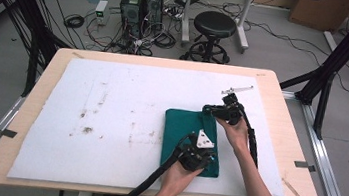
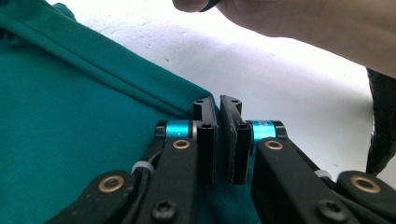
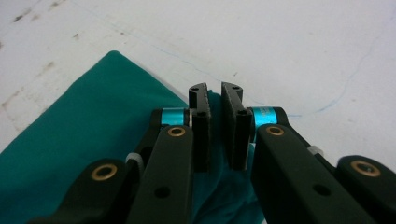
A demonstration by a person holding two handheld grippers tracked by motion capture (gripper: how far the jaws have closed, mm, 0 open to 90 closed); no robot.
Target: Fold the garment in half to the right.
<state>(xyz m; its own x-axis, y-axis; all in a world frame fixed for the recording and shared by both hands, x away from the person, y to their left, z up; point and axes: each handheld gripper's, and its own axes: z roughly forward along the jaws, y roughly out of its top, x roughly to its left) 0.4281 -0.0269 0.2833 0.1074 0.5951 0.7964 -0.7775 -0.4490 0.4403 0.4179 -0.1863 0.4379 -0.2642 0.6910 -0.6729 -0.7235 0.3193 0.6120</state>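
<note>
A folded teal cloth [image 1: 186,129] lies on the white mat, right of the middle. My left gripper [image 1: 211,158] sits at the cloth's near right edge. In the left gripper view its jaws [image 2: 218,105] are pressed together over the cloth's [image 2: 70,116] hemmed edge. My right gripper [image 1: 209,111] is at the cloth's far right corner. In the right gripper view it [image 3: 215,93] is shut, with a bit of teal cloth [image 3: 93,121] showing between the jaw tips. The person's right hand [image 2: 303,23] shows at the top of the left gripper view.
The white mat [image 1: 111,100] covers most of the wooden table [image 1: 43,82] and has dark stains [image 1: 87,129] on its left half. On the floor beyond the table are a black stool [image 1: 214,25], computer towers [image 1: 141,3] and cables. Black frame posts [image 1: 339,53] stand at the right.
</note>
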